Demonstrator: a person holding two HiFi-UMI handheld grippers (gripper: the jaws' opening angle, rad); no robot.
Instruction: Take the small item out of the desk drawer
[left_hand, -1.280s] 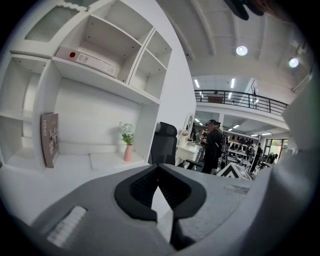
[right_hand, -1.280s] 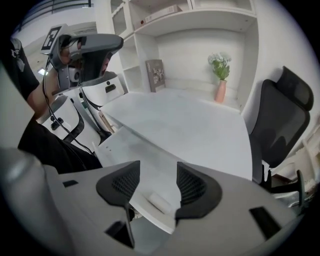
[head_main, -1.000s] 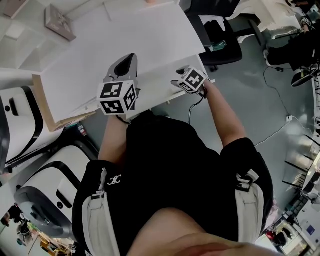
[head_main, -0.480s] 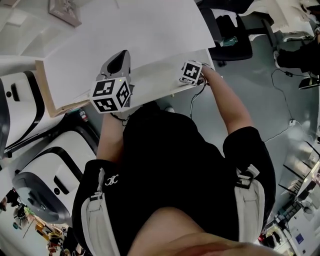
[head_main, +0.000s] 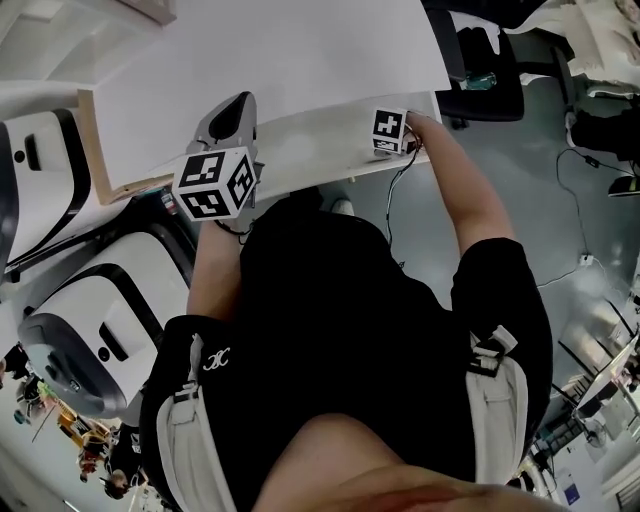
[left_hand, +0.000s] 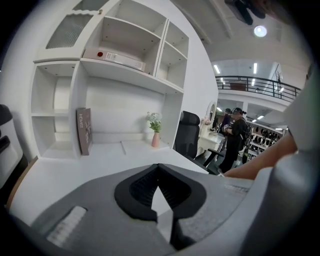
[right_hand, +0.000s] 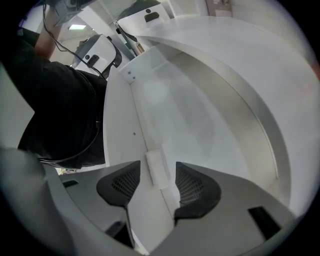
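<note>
**Drawer Opening: Right Gripper at the Pull**

The right gripper (right_hand: 158, 175) has its jaws apart, straddling the white pull tab (right_hand: 156, 161) at lower centre of its view without touching it. The drawer (right_hand: 200, 115) above shows only bare floor, and the small item appears in no view. The left gripper (left_hand: 158, 189) is closed on nothing over the desk top (left_hand: 75, 170). The likely next move is to clamp the tab and draw it outward.
</note>
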